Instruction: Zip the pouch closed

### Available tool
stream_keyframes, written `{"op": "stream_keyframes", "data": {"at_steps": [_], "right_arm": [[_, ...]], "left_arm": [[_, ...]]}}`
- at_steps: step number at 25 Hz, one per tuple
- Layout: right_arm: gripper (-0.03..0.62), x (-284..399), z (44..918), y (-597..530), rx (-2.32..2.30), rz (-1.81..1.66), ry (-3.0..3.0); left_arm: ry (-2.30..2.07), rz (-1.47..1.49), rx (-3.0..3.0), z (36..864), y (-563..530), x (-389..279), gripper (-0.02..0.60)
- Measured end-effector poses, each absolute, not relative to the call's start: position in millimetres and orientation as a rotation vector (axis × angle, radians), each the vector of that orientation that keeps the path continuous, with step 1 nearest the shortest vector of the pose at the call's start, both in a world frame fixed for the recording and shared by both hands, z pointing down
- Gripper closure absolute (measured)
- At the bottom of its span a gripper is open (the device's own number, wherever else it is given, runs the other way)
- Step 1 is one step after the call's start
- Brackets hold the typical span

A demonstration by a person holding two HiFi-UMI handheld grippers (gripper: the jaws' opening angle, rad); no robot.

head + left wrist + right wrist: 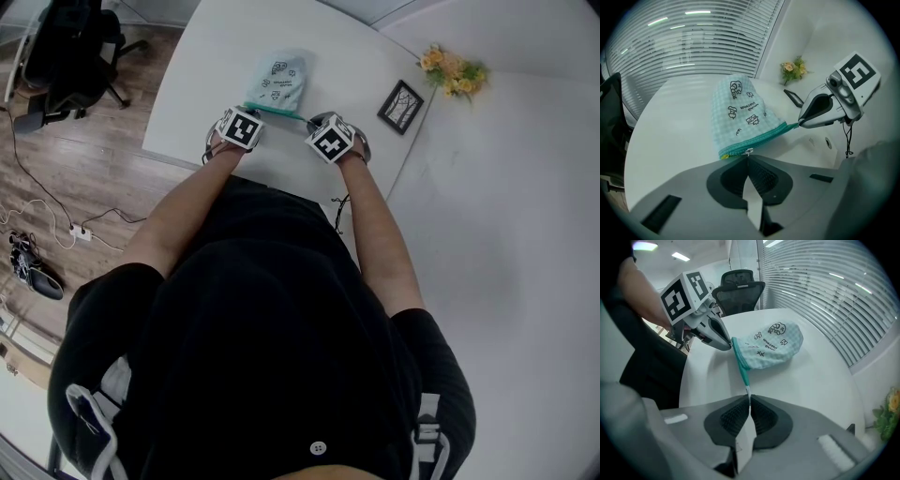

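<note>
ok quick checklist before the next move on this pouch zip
1. left gripper shut on the zipper pull: ok
2. right gripper shut on the zipper tape end: ok
3. zipper stretched straight between the two grippers: ok
4. pouch body resting on the table: ok
5. path along the zipper free of other things: ok
6. zip already fully closed: cannot tell

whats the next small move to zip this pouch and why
Probably draw the left hand-held gripper along the teal zip edge toward the right hand-held gripper, holding that one steady. Left is shut on the metal pull near one end of the pouch; right is shut on the tab at the other end, edge taut. I can't tell how far it's already zipped.
</note>
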State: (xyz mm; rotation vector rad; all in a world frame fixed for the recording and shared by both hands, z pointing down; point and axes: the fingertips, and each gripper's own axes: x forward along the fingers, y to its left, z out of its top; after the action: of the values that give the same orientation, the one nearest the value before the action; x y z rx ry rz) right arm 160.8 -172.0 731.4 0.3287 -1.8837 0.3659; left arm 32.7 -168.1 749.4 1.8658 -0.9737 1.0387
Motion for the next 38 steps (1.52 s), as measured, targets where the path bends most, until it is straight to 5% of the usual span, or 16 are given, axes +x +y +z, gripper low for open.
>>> {"op": "stream_keyframes", "data": {"at_steps": [25, 30, 38], "right_arm": [[0.585, 204, 743, -161, 0.433, 0.444, -1.854], [0.583, 198, 742, -159, 0.419, 0.422, -1.862], [0.583, 188, 724, -153, 0.418, 0.434, -1.944]], "left_arm": [[-0.971, 1.063, 1.885, 769, -162, 0, 0.571], [-0.884, 1.025, 1.954, 759, -149, 9, 0.403], [-0.952, 0.915, 2.035, 716, -143, -17, 0.362]]}}
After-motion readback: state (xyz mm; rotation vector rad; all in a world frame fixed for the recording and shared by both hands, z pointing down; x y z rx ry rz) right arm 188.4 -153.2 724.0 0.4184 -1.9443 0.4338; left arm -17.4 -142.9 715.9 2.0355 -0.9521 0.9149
